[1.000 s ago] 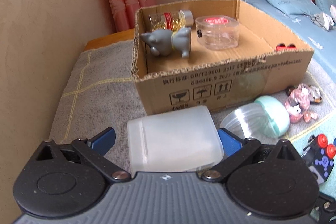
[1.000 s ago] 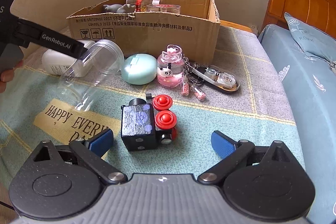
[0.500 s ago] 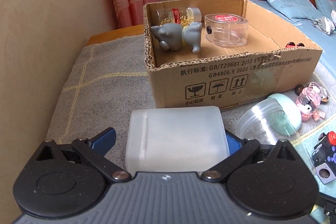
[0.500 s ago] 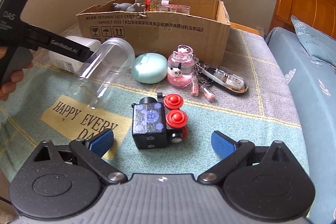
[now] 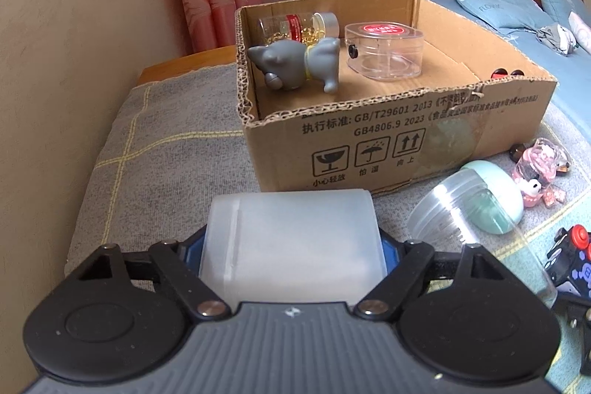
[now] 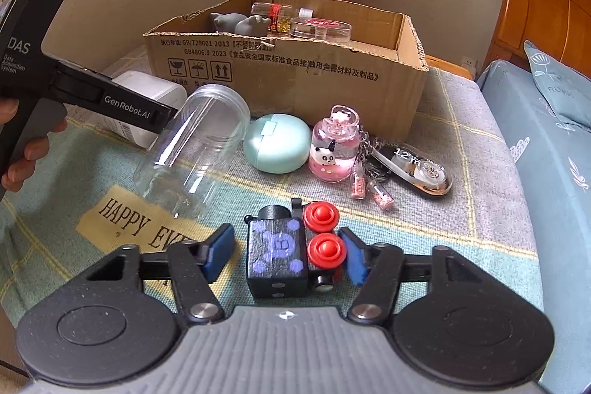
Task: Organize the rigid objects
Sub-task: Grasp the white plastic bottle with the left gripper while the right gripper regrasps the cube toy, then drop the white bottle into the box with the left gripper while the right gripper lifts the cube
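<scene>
My left gripper [image 5: 293, 246] is shut on a frosted white plastic box [image 5: 291, 242], which lies on the blanket in front of the cardboard box [image 5: 406, 135]. It also shows in the right wrist view [image 6: 147, 98]. The cardboard box holds a grey toy [image 5: 295, 65], a pill bottle [image 5: 299, 24] and a clear case [image 5: 384, 50]. My right gripper [image 6: 286, 255] straddles the black toy train with red wheels [image 6: 291, 246]. Its right pad touches the wheels; a small gap stays at the left pad.
On the blanket lie a clear jar [image 6: 195, 150], a mint round case [image 6: 277, 143], a pink panda bottle keychain [image 6: 334, 144] and a tape measure [image 6: 417, 168]. A wall is at the left, a bed [image 6: 546, 135] at the right.
My left gripper's fingers have closed onto the white box. My right gripper has moved forward around the toy train and its fingers have narrowed toward it.
</scene>
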The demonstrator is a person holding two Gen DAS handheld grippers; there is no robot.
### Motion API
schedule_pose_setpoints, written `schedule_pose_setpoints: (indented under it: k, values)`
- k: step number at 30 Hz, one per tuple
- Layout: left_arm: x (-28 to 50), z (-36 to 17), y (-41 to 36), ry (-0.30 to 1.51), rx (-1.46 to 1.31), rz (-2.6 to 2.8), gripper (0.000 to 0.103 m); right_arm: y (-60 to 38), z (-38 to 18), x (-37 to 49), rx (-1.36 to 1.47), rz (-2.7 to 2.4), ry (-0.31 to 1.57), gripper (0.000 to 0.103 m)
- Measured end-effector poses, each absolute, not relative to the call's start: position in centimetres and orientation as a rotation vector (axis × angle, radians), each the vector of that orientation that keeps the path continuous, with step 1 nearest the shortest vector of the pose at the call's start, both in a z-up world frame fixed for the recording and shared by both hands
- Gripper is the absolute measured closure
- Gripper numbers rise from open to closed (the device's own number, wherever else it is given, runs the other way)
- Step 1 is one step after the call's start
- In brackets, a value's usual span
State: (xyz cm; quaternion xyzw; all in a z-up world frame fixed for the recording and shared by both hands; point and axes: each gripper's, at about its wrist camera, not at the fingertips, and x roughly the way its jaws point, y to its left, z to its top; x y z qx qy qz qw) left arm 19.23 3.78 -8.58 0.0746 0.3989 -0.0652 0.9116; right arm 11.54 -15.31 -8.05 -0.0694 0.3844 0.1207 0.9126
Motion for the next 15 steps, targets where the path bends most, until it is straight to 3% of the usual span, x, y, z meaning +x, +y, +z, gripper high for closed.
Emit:
schedule_pose_setpoints:
  k: [15]
  values:
    - [16.3, -5.2, 4.3, 0.806, 0.205, -0.176, 0.020, -16.3, -6.3, 11.4, -0.147, 0.319, 0.793, 0.048]
